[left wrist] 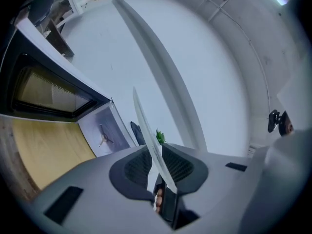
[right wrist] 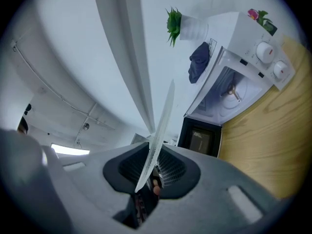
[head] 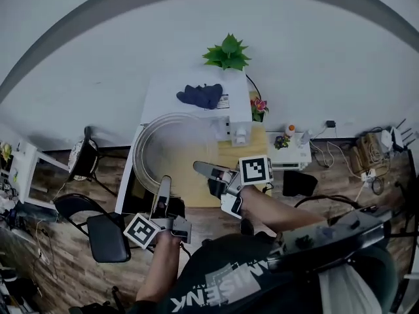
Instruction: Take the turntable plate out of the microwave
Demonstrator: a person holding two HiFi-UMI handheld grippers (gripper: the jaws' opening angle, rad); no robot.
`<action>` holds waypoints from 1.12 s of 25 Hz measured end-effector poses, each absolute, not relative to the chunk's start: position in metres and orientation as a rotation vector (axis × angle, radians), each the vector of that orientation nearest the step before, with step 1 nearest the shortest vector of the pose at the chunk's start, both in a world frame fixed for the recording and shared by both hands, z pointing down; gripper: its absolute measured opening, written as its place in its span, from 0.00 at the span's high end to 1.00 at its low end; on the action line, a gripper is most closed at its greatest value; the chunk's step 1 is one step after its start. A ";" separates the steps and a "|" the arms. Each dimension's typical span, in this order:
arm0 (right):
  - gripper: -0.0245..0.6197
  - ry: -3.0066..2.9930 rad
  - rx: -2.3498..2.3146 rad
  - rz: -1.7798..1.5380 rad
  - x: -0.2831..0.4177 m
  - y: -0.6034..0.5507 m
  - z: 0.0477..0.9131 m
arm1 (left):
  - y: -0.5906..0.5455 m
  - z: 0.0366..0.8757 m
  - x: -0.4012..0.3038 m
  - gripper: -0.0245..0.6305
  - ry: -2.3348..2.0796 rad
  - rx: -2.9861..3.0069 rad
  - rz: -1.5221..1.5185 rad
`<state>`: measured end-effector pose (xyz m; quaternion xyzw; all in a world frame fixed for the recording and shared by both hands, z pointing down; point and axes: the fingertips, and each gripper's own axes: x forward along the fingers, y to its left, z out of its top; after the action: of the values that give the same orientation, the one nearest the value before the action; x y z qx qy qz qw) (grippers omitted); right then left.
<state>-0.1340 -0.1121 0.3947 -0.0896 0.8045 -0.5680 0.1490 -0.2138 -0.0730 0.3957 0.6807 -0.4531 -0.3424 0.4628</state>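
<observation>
Head view, item by item.

1. Turntable plate (head: 171, 150): clear round glass disc, outside the oven, held in the air in front of the open cavity and above the wooden tabletop (head: 243, 152). It is carried by its near rim at two points.
2. Left gripper (head: 163, 187): clamped on the plate's rim at the lower left. In the left gripper view the plate (left wrist: 146, 126) runs edge-on between the two dark ribbed pads, and the left gripper (left wrist: 159, 168) pinches the glass from both sides.
3. Right gripper (head: 199, 167): clamped on the rim at the lower right. In the right gripper view the plate (right wrist: 164, 115) again stands edge-on, caught in the right gripper (right wrist: 152, 165) with both pads against it.
4. Microwave (head: 196, 113): white, on the tabletop, with its dark-windowed door (head: 133, 198) swung open to the left. The right gripper view shows the microwave (right wrist: 243, 43) with two round knobs (right wrist: 271, 60) and a small drive hub (right wrist: 232, 89) on the bare cavity floor.
5. Cloth (head: 200, 95): dark blue, bunched on the microwave's top.
6. Potted plant (head: 227, 52): green, on the rear of the top.
7. Flowers (head: 259, 105): pink, just beside the microwave's right side.
8. Chair (head: 108, 235): black, on the floor at lower left.
</observation>
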 end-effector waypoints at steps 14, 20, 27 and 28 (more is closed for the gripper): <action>0.86 2.315 -0.234 -1.528 -0.146 -0.101 0.361 | -0.070 0.366 -0.225 0.87 -1.085 1.740 -0.801; 0.86 2.320 -0.284 -1.545 -0.145 -0.101 0.369 | -0.068 0.368 -0.227 0.87 -1.080 1.743 -0.794; 0.86 2.308 -0.233 -1.512 -0.145 -0.099 0.360 | -0.069 0.368 -0.224 0.87 -1.070 1.746 -0.793; 0.86 2.310 -0.249 -1.520 -0.143 -0.099 0.362 | -0.069 0.368 -0.223 0.87 -1.069 1.746 -0.792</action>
<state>-0.1434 -0.0993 0.3620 -0.0882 0.8182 -0.5384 0.1813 -0.2231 -0.0685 0.3678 0.7079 -0.4334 -0.3213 0.4559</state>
